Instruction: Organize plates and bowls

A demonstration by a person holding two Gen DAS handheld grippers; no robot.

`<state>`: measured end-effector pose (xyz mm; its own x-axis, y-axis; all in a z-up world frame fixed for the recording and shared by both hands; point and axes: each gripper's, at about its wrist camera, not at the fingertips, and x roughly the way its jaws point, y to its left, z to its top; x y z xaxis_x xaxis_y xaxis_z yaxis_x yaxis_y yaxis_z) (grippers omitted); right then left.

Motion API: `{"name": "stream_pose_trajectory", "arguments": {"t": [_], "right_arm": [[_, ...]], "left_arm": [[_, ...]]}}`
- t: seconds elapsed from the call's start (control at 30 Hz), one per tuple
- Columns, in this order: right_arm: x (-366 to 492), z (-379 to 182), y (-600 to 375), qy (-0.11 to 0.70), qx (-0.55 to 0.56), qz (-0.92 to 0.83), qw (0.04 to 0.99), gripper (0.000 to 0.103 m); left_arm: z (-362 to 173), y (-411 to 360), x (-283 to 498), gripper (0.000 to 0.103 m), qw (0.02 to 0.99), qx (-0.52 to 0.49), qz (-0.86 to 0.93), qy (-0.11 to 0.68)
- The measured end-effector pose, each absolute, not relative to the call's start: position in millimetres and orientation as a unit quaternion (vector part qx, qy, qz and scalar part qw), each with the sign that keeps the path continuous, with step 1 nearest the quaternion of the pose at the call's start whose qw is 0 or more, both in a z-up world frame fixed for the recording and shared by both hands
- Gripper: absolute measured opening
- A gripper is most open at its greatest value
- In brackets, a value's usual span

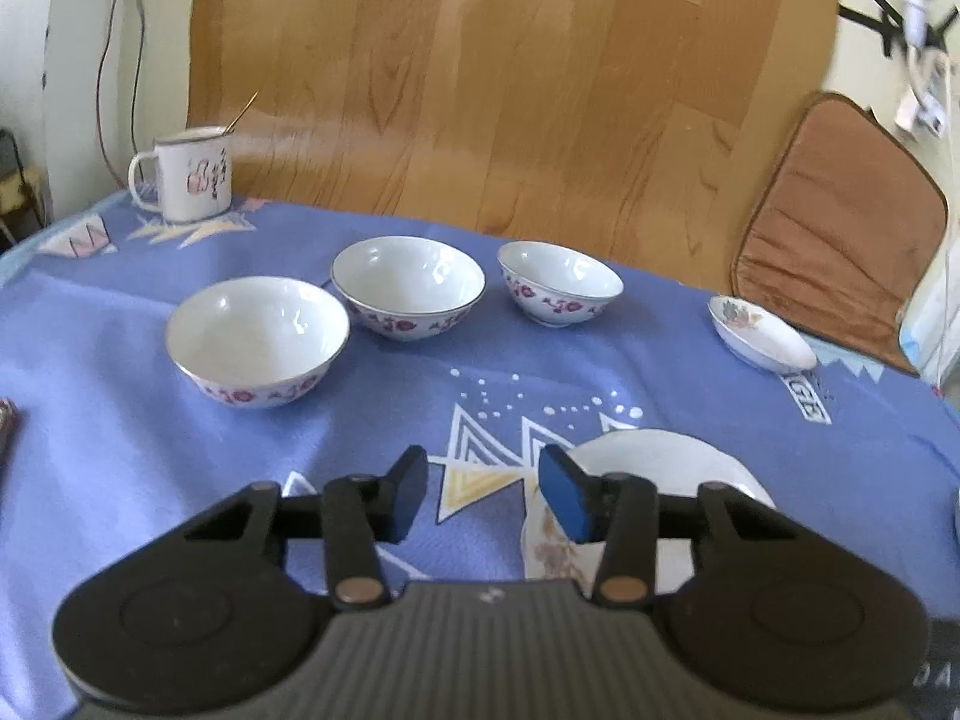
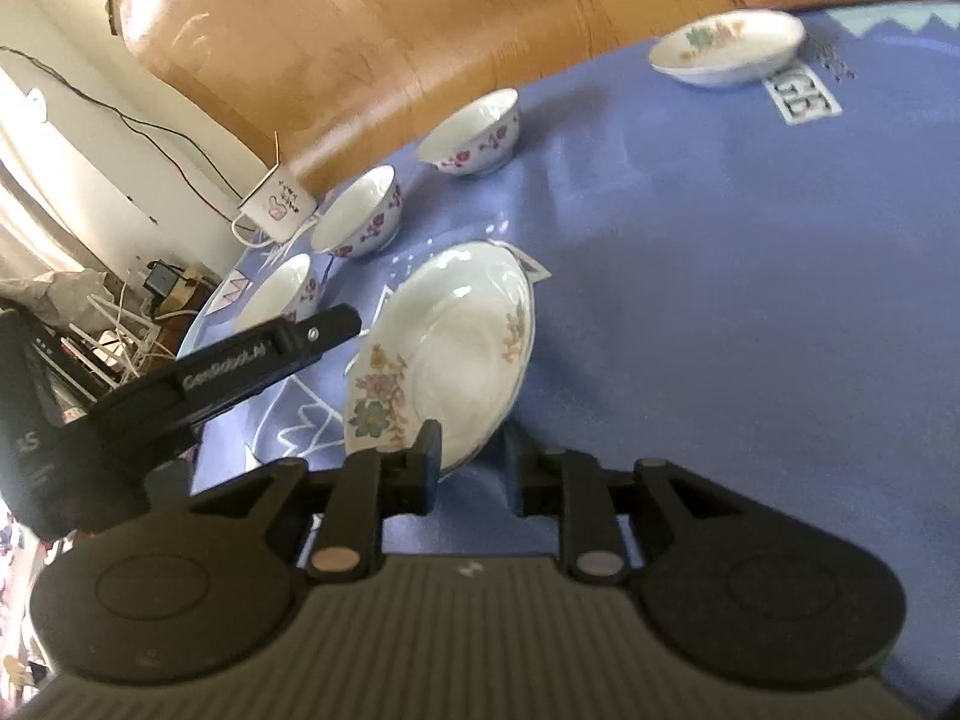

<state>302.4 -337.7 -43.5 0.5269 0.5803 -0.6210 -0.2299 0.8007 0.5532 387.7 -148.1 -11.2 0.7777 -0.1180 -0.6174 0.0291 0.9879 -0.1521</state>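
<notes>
Three white bowls with red flowers stand in a row on the blue cloth: near-left bowl [image 1: 258, 339], middle bowl [image 1: 408, 285], far-right bowl [image 1: 558, 282]. A floral plate [image 1: 648, 468] lies near my left gripper [image 1: 483, 495], which is open and empty just left of it. In the right wrist view my right gripper [image 2: 474, 468] is open, its jaws on either side of that plate's [image 2: 456, 354] near rim. A small floral dish [image 2: 726, 48] sits far right; it also shows in the left wrist view [image 1: 762, 333].
An enamel mug [image 1: 192, 174] with a stick in it stands at the table's back left. A brown cushion [image 1: 840, 228] leans behind the table at right. A wooden board [image 1: 480, 72] backs the table. The left gripper body [image 2: 198, 384] shows at left.
</notes>
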Motion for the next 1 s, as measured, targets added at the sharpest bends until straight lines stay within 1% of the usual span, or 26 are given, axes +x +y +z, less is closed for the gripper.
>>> {"name": "stream_pose_trajectory", "arguments": {"t": [0.03,0.13,0.23,0.27,0.3,0.37,0.4,0.5,0.6,0.7,1.0], "right_arm": [[300,-42,-339,0.415,0.198,0.231,0.857,0.032],[295,-37,-347,0.385,0.186,0.203,0.881,0.033],[301,-37,-352,0.378,0.193,0.191,0.885,0.033],[302,-37,-354,0.378,0.195,0.190,0.885,0.033],[304,-37,-353,0.379,0.197,0.192,0.884,0.032],[307,-41,-350,0.382,0.199,0.201,0.880,0.023],[305,-41,-350,0.385,0.198,0.205,0.878,0.013],[302,-41,-350,0.381,0.198,0.204,0.880,0.013],[296,-39,-362,0.368,0.205,0.189,0.887,0.013],[288,-37,-383,0.348,0.220,0.167,0.896,0.013],[250,-25,-485,0.269,0.255,0.062,0.927,0.013]], "left_arm": [[-10,-148,381,0.041,0.940,-0.058,-0.040,0.333],[-11,-141,364,0.040,0.937,-0.043,-0.041,0.345],[-11,-128,352,0.038,0.925,-0.072,-0.059,0.370],[-12,-125,349,0.034,0.916,-0.095,-0.057,0.386],[-12,-121,345,0.028,0.910,-0.109,-0.066,0.394],[-12,-119,337,0.016,0.906,-0.124,-0.078,0.397],[-11,-119,334,0.015,0.906,-0.127,-0.075,0.397],[-3,-115,321,0.012,0.902,-0.137,-0.077,0.401],[7,-122,314,0.011,0.901,-0.134,-0.091,0.402],[16,-149,311,0.011,0.905,-0.107,-0.109,0.398],[41,-279,329,0.012,0.889,-0.047,-0.217,0.401]]}}
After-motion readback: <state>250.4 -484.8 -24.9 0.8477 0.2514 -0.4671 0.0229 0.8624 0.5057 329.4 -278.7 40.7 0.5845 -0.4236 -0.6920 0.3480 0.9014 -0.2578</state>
